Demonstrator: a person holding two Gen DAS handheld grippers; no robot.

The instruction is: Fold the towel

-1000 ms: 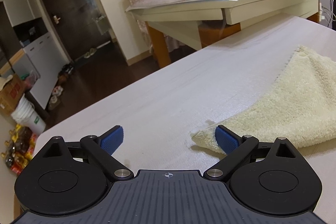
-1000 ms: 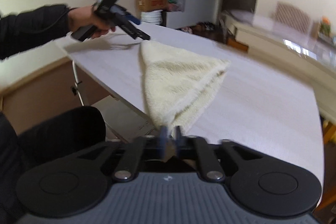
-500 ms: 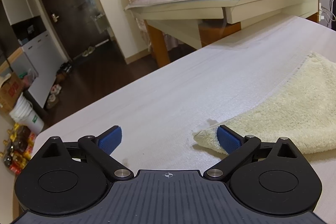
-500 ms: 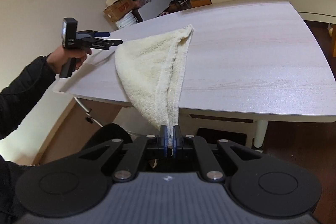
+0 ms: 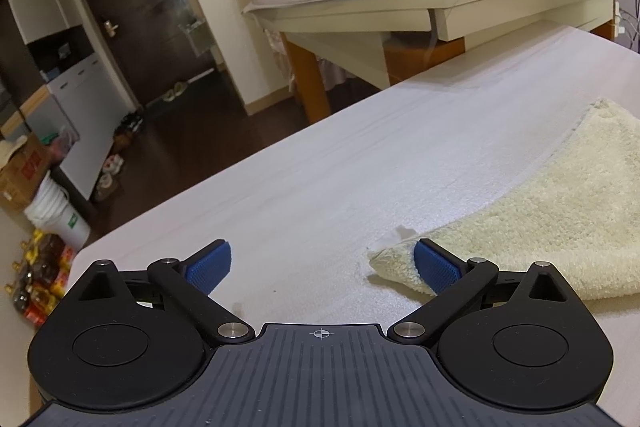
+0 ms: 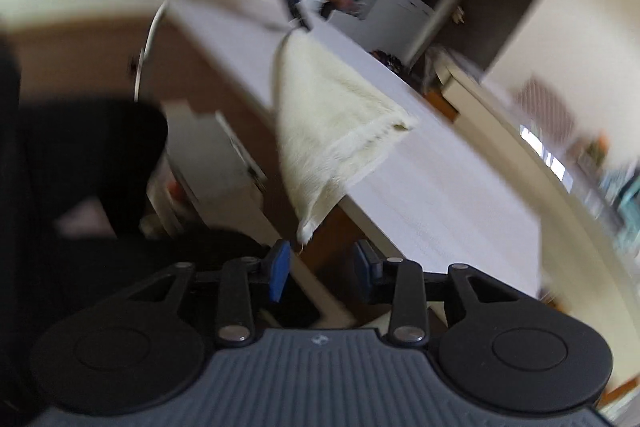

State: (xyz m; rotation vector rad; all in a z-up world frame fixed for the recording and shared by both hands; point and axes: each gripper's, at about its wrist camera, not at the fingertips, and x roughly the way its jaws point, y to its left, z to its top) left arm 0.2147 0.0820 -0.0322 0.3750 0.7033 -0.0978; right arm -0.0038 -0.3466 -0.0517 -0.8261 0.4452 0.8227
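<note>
The table [image 5: 320, 163] is viewed low and close from the left wrist, facing its far edge. It is seen from off its near edge by the blurred, tilted right-wrist view. The towel [image 5: 560, 211] is shared.

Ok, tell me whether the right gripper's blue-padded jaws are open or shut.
Open. The right gripper has its blue pads apart, and the fluffy cream towel has a corner hanging just above the gap, not clamped.

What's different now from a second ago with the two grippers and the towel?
The right gripper has opened and let go of the towel corner, which now hangs free over the edge of the table. The left gripper stays open beside the towel's other corner on the table.
</note>
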